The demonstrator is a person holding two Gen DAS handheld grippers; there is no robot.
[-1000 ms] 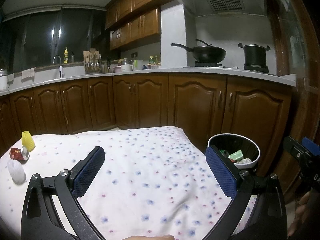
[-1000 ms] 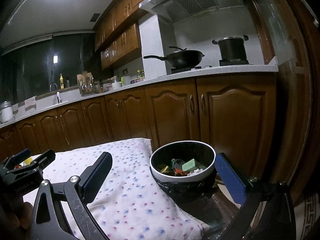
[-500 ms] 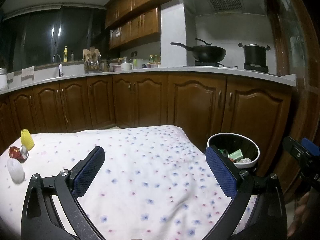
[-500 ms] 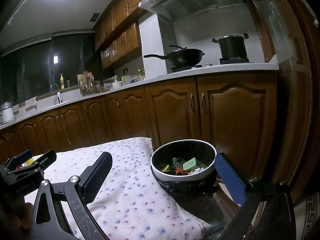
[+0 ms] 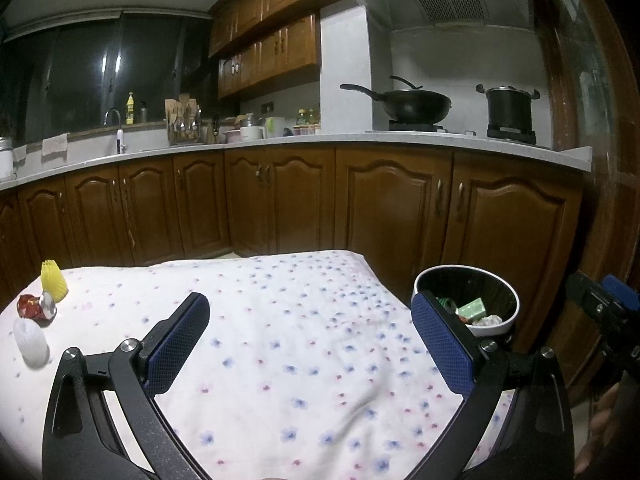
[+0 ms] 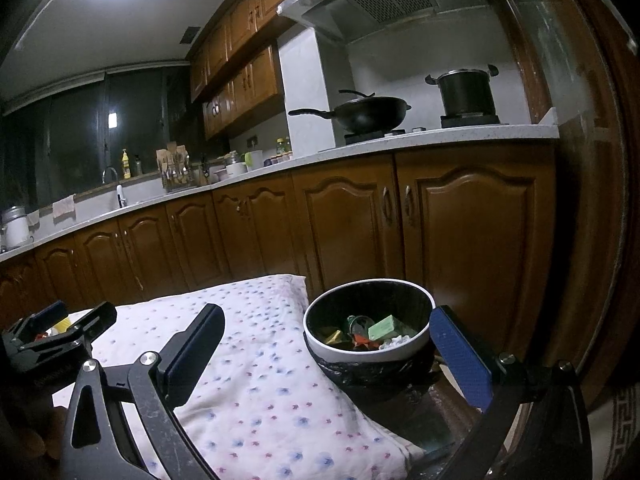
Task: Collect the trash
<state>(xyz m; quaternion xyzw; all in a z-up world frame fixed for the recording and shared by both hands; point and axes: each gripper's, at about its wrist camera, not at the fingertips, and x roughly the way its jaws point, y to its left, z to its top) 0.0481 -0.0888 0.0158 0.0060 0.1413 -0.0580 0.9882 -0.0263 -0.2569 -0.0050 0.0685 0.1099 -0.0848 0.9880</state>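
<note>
While both of my tongs hover above the flowered cloth [image 5: 304,344], each stands wide with nothing between its blue pads. My left gripper [image 5: 310,346] fills the lower half of the left wrist view, its jaws spread across the bare middle of the cloth. Three pieces of trash lie at the left edge of that frame: a yellow ribbed paper cup [image 5: 53,287] uppermost, a red and silver foil wrapper [image 5: 36,307] just below it and touching or nearly touching it, and a white ribbed paper cup [image 5: 31,343] lowest, close under the wrapper. A white-rimmed trash bin [image 5: 500,325] lined with a black bag sits at the right of centre, beside the far right corner of the cloth; my right pad overlaps its near rim in the frame. In the right wrist view, my right gripper [image 6: 326,354] frames the same bin [image 6: 400,350] at lower centre, where a green box [image 6: 386,326] and mixed wrappers lie inside. My left tongs appear at the lower left of that view. Brown cabinets [image 5: 280,204] and a countertop with a black wok [image 5: 414,104] and a pot [image 5: 509,110] cross the upper half.
</note>
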